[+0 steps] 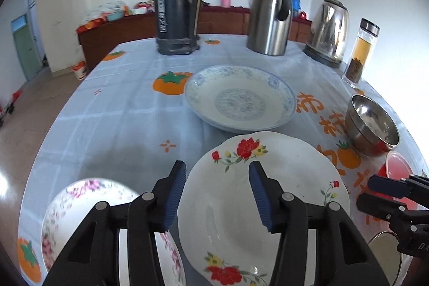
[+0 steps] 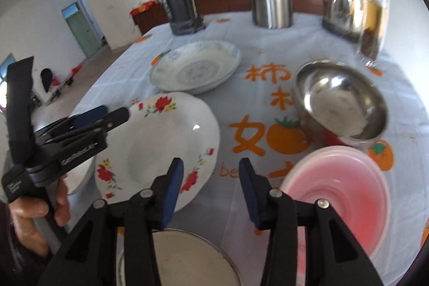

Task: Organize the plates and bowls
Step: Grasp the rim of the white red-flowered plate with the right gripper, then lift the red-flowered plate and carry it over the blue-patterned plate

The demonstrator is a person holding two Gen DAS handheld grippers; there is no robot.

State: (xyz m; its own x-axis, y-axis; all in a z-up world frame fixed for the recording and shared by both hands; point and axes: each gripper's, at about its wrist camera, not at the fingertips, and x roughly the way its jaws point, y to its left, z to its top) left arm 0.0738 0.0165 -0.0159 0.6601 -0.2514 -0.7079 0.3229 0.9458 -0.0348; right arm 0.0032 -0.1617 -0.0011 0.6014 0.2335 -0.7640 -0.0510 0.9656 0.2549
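Both wrist views angled down, near, sharing flowered plate (image 1: 268,192).

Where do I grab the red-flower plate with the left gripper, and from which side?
Take the red-flower plate by its raised rim on the near edge, coming in from the left gripper side: one finger over the rim, one under. It lies flat on the tablecloth, so only the upturned lip offers purchase.
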